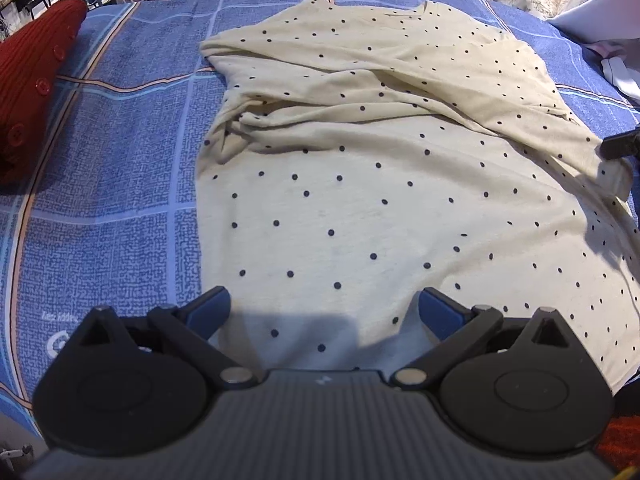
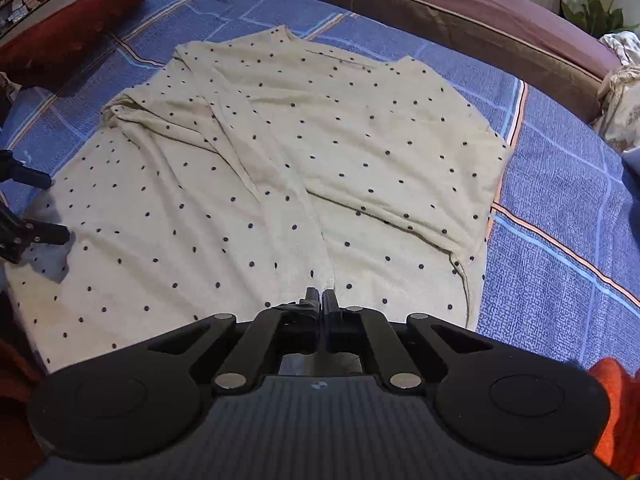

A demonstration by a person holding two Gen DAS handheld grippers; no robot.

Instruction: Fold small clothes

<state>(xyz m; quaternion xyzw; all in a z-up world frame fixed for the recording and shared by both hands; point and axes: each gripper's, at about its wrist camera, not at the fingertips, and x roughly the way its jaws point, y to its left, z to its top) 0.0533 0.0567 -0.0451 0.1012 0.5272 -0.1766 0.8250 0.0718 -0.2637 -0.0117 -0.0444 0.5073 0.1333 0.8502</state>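
A cream top with dark dots (image 1: 360, 184) (image 2: 280, 168) lies spread on the blue checked bedspread (image 1: 120, 152) (image 2: 560, 208), wrinkled, with a sleeve folded across its body. My left gripper (image 1: 324, 304) hovers open over the near hem, its blue pads wide apart with nothing between them; in the right wrist view it (image 2: 50, 208) shows at the garment's left edge. My right gripper (image 2: 321, 294) is shut just above the cloth, where a long crease ends; I see no cloth between its fingers. Its black tip (image 1: 618, 146) shows at the garment's right side.
A red knitted garment with buttons (image 1: 32, 80) (image 2: 72, 36) lies at the left of the bed. White clothes (image 1: 616, 68) sit at the right. A brown padded bed edge (image 2: 480, 12) runs along the back. Orange cloth (image 2: 616, 400) lies near the bottom right.
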